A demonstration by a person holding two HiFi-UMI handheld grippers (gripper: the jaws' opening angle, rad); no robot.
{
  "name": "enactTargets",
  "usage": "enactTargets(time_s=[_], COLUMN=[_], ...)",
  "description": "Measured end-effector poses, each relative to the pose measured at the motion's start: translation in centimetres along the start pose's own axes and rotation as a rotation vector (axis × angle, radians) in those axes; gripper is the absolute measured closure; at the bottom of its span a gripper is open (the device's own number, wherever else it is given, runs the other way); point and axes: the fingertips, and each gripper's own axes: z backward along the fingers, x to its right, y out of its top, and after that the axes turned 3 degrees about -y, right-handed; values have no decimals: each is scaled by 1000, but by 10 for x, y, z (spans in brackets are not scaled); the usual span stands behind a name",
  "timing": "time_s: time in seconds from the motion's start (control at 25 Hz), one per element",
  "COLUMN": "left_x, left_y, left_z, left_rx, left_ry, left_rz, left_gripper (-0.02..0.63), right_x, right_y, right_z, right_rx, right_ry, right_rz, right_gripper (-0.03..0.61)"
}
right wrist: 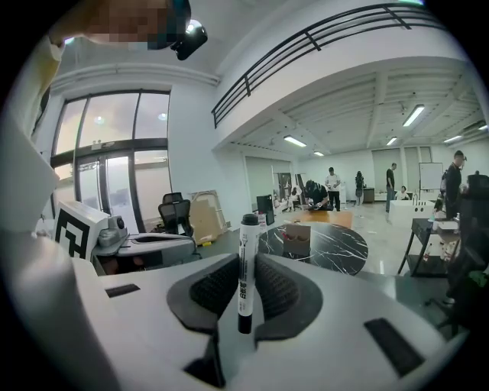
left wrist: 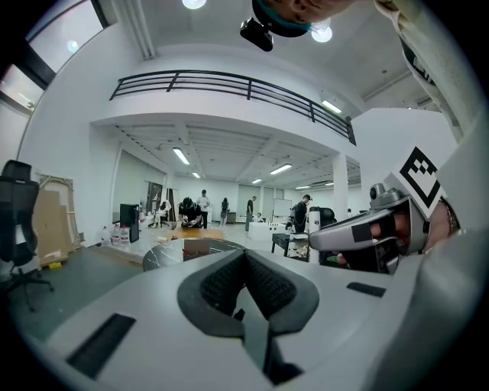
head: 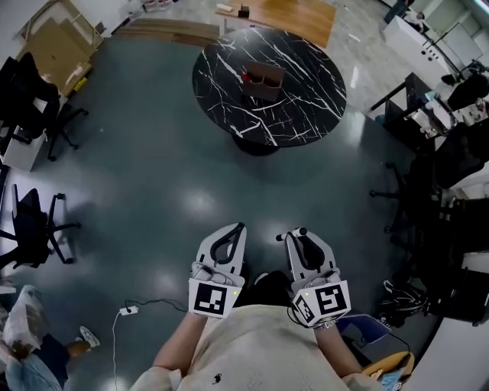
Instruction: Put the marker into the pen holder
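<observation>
Right gripper (head: 293, 234): clamped on the marker (right wrist: 246, 263), which stands upright across the pads, dark cap up.
Left gripper (head: 234, 228): jaws together, nothing between them; held low beside the right one, near the body.
Pen holder (head: 263, 81): brown box on the table (head: 313, 107), well apart from both grippers; something red at its left end, too small to name.
Stage: carry likely just beginning, with the whole approach and the drop still to do.
Risk, grip: slim, smooth barrel pinched near mid-length; probably free to pivot or slide if swung on the walk over.
Risk, entry: marker held crosswise to the jaws, so a wrist turn seems needed to bring an end down; a skewed tip could catch the holder's rim or tip the light box.
Risk, release: opening too high could bounce the marker out onto the slick top and let it roll off.
Surface: round black tabletop with white veining, glossy.
Room: large open office, shiny grey floor (head: 168, 168), office chairs (head: 34, 229) at left, desks at right, cardboard (head: 57, 42) and wooden boards (head: 294, 19) beyond the table, people far off.
</observation>
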Motion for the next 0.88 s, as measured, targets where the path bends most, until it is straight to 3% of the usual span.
enactTargets(time_s=[0.24,0.64,0.8,0.88], left_x=[-23,-37,-57,-65], left_y=[0,0,7,13], left_z=[-13,-51,-85,-111], left_rx=[22,-23,-2,4], left_ry=[14,27,98,119], left_rz=[57,23,112,118], left_gripper=[604,603,604,604], right_x=[-2,22,41,58], right_y=[4,20,42,53], right_z=[-22,-81,-116,-132], right_rx=[-18,-18,-2,6], right_ry=[11,82,129,141], right_rz=[6,-5,9,1], right_gripper=[502,502,502,502])
